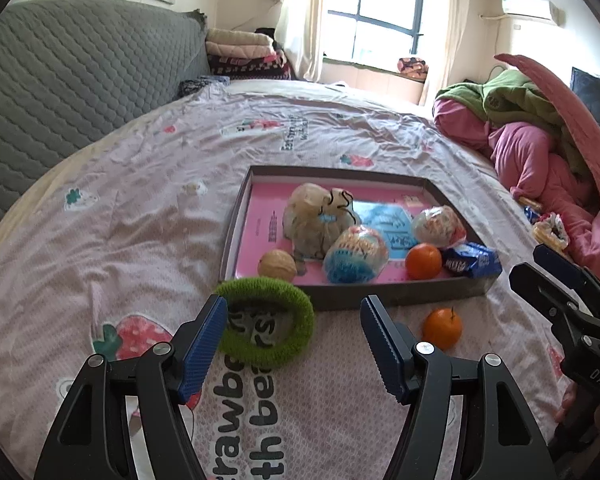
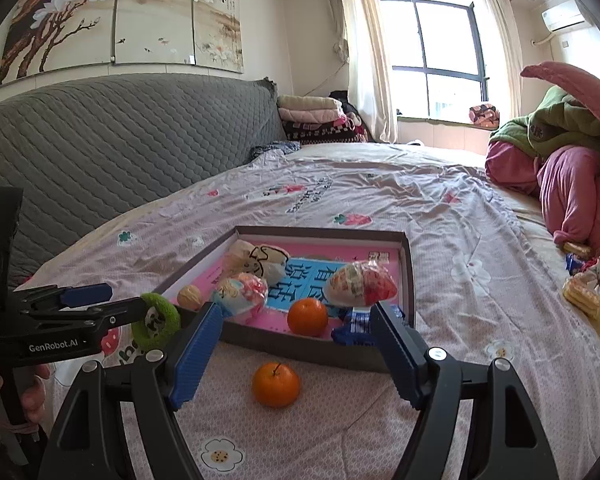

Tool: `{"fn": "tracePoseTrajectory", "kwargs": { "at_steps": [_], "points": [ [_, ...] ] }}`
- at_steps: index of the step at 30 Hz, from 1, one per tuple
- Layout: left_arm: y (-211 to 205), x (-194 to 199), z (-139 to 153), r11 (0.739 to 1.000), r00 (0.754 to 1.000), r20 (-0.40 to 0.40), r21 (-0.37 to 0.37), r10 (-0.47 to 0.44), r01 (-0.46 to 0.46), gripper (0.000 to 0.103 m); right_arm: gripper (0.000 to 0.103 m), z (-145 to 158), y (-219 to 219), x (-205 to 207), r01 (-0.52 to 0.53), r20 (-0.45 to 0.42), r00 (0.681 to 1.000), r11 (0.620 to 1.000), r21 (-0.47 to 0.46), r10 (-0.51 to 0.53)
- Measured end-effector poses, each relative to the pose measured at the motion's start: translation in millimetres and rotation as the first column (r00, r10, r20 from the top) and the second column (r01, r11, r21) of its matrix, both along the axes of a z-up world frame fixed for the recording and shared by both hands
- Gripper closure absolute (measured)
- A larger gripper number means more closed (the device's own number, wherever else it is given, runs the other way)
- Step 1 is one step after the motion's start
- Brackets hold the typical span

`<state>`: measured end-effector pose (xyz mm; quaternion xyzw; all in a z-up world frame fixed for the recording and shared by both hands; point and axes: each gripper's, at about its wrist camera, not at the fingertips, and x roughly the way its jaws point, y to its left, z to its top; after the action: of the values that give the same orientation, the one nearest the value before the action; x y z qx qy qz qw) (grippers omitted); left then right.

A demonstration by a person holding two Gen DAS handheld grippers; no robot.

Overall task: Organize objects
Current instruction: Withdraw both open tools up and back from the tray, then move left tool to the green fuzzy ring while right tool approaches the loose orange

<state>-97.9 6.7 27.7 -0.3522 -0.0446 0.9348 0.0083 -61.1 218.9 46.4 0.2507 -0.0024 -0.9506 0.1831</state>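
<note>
A grey box tray point(image 1: 396, 294) with a pink lining lies on the bed; it also shows in the right wrist view point(image 2: 300, 346). It holds wrapped snacks, a walnut point(image 1: 277, 265), an orange point(image 1: 423, 261) and a blue packet point(image 1: 471, 260). A green fuzzy ring point(image 1: 300, 312) lies on the sheet by the tray's near left corner, just ahead of my open left gripper point(image 1: 294, 318). A loose orange point(image 2: 276, 384) lies on the sheet before the tray, between the fingers of my open right gripper point(image 2: 296, 326); it also shows in the left wrist view point(image 1: 442, 327).
A grey quilted headboard point(image 2: 120, 140) runs along the left. A pile of pink and green bedding point(image 2: 560, 168) sits at the right, with snack packets point(image 2: 588, 292) beside it. Folded blankets point(image 2: 316, 116) are stacked near the window.
</note>
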Motion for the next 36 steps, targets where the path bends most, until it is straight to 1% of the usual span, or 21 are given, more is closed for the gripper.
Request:
{"fn": "tracePoseTrajectory", "kwargs": {
  "at_steps": [9,16,26,31,36],
  "points": [
    [7,-2,-13,1.000,0.999,0.031,-0.003,-0.027,0.027,0.032,0.027,-12,-1,-2,0.011,0.047,0.999,1.000,0.013,-0.011],
    [9,-3,-20,0.999,0.998,0.046,0.002,-0.042,0.042,0.032,0.027,-19,-5,-1,0.005,0.061,0.998,1.000,0.028,-0.007],
    [8,-9,-35,0.999,0.996,0.080,0.006,-0.047,0.047,0.032,0.027,-36,-19,-5,-0.026,0.112,0.994,0.997,0.075,0.017],
    [8,-14,-45,0.999,0.993,0.110,0.008,-0.044,0.043,0.032,0.027,-46,-22,-11,-0.035,0.153,0.988,0.995,0.094,0.021],
    [6,-17,-52,0.999,0.992,0.123,0.005,-0.032,0.032,0.032,0.027,-52,-21,-15,-0.032,0.175,0.984,0.995,0.092,0.015]
  ]
}}
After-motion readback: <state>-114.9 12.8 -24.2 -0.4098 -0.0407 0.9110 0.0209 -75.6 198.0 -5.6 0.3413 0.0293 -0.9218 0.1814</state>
